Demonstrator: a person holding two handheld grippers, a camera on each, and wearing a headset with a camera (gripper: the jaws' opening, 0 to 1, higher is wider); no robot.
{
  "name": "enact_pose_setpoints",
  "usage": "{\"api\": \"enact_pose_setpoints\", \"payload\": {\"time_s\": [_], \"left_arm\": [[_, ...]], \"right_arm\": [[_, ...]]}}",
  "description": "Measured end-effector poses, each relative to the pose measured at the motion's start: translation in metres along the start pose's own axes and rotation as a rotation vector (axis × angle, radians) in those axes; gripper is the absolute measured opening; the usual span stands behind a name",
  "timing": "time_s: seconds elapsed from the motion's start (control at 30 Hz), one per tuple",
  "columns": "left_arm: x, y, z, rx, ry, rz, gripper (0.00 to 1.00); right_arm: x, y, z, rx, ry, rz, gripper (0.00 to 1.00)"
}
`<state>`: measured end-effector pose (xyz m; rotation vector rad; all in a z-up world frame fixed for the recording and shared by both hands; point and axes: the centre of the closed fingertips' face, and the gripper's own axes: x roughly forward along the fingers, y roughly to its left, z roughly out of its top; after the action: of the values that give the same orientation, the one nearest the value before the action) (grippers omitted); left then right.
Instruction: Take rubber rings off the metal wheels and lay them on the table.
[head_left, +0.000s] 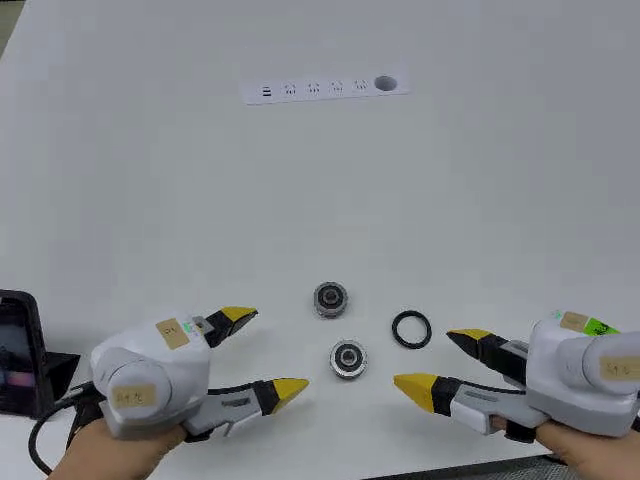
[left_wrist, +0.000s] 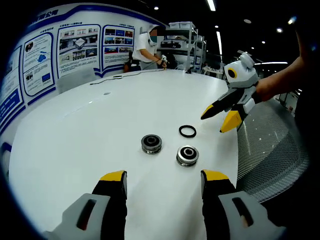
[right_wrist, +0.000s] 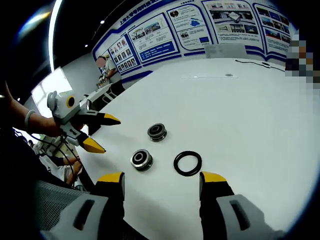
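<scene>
While the left gripper (head_left: 265, 352) and right gripper (head_left: 441, 359) hover spread and empty, one rubber ring (head_left: 411, 329) lies on the table (head_left: 150, 180).
It sits right of the near wheel (head_left: 348, 359); the far wheel (head_left: 331, 299) looks dark-rimmed, likely unstripped. Pinched off-centre, an unbraced wheel could roll or skid away.

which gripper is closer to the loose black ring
Right. The right gripper is open just beside the ring; the left gripper is off past the front wheel.
</scene>
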<state>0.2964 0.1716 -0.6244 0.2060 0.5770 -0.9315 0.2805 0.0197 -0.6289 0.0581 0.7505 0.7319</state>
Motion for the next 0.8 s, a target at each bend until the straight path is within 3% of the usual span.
{"api": "enact_pose_setpoints", "payload": {"time_s": [0.2,0.33,0.5,0.73,0.8], "left_arm": [[-0.015,-0.005,-0.008,-0.015,-0.012,0.015,0.62],[-0.024,-0.007,-0.012,-0.029,-0.028,0.028,0.62],[-0.031,-0.011,-0.014,-0.037,-0.044,0.033,0.66],[-0.037,-0.018,-0.011,-0.025,-0.073,0.021,0.72],[-0.038,-0.02,-0.008,-0.025,-0.09,0.016,0.75]], "right_arm": [[-0.008,0.009,-0.004,-0.082,0.002,-0.014,0.75],[-0.011,0.014,-0.003,-0.182,-0.007,-0.035,0.83],[-0.011,0.021,-0.002,-0.212,-0.042,-0.04,0.92],[-0.012,0.024,-0.01,-0.208,-0.048,-0.046,0.99],[-0.014,0.025,-0.008,-0.228,-0.074,-0.048,0.99]]}}
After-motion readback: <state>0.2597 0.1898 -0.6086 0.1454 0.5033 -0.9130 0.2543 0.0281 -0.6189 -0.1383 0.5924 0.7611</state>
